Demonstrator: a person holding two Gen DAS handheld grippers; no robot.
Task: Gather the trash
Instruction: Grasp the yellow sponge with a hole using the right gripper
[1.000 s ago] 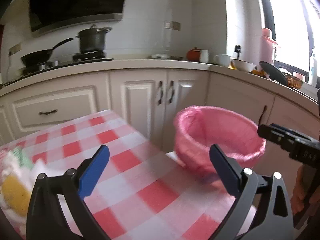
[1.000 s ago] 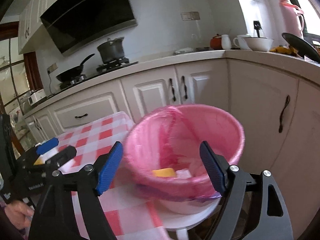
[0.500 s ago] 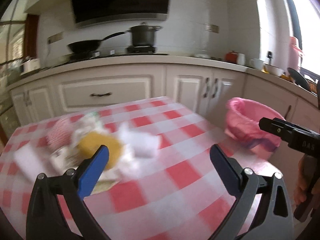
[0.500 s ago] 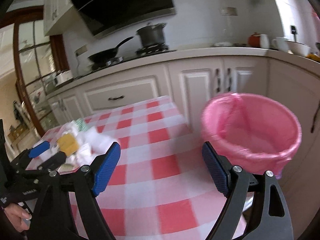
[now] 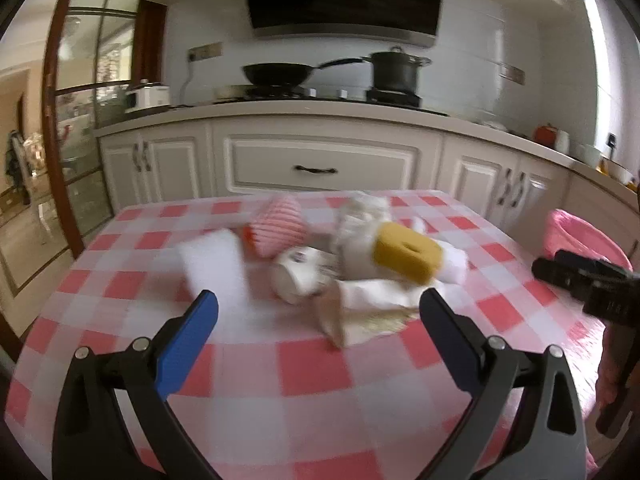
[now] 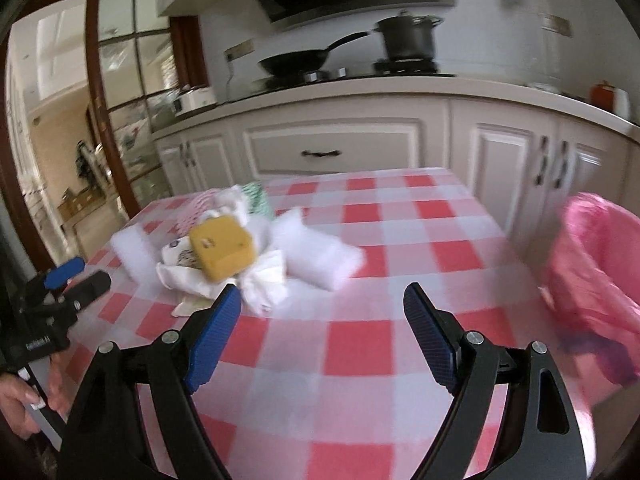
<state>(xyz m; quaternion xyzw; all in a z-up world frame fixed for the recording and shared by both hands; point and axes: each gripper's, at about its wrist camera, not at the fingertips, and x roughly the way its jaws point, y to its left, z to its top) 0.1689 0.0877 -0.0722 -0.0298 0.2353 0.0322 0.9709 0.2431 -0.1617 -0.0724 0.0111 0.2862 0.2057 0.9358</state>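
A pile of trash lies on the red-checked table (image 5: 312,364): a yellow sponge (image 5: 406,254) (image 6: 222,252), white crumpled tissues (image 5: 368,300) (image 6: 320,256), a white cup (image 5: 296,274), a flat white sheet (image 5: 214,268) and a pink striped wrapper (image 5: 278,226). A bin with a pink liner (image 5: 580,236) (image 6: 596,280) stands off the table's right edge. My left gripper (image 5: 318,324) is open and empty, just short of the pile. My right gripper (image 6: 322,320) is open and empty, right of the pile.
White kitchen cabinets (image 5: 320,160) and a counter with a wok (image 5: 280,74) and a pot (image 5: 394,70) run behind the table. A glass door (image 5: 80,120) is at the left. The table's near and right edges are close.
Both grippers have swung left from the pink bin to the trash pile. The bin has moved to the right edge of both views. Both stay open and empty.
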